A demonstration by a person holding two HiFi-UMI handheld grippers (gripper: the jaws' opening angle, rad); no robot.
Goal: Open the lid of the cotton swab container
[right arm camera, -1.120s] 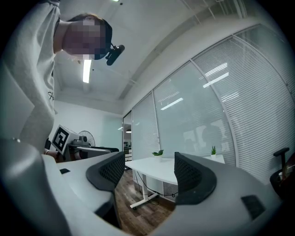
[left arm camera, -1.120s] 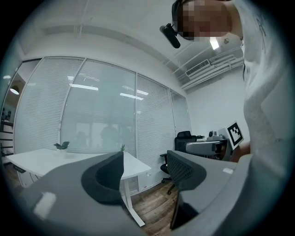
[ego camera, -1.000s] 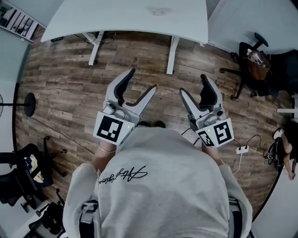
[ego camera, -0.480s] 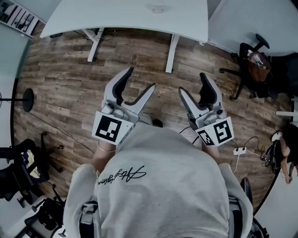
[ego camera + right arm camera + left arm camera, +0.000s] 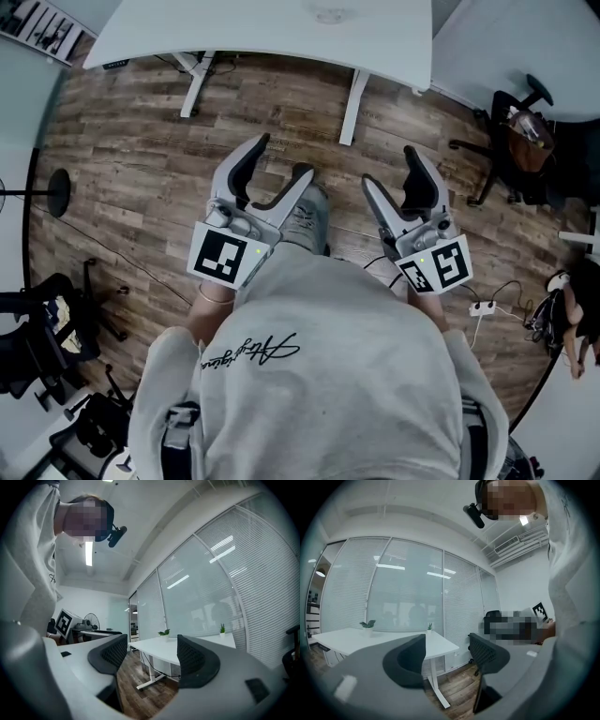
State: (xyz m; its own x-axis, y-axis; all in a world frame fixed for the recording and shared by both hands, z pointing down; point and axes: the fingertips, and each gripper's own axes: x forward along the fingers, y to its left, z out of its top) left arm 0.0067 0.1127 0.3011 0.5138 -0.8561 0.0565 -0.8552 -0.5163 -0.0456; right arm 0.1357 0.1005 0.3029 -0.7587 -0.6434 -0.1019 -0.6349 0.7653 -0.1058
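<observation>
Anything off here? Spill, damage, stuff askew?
Nothing stands out. The left tool and right tool are both open and empty, held over the wood floor short of the white table. Only loose item: a power strip on the floor at the right.

Wood floor (image 5: 141,178) lies open before left hand-held gripper (image 5: 281,157); white table (image 5: 262,28) beyond.
</observation>
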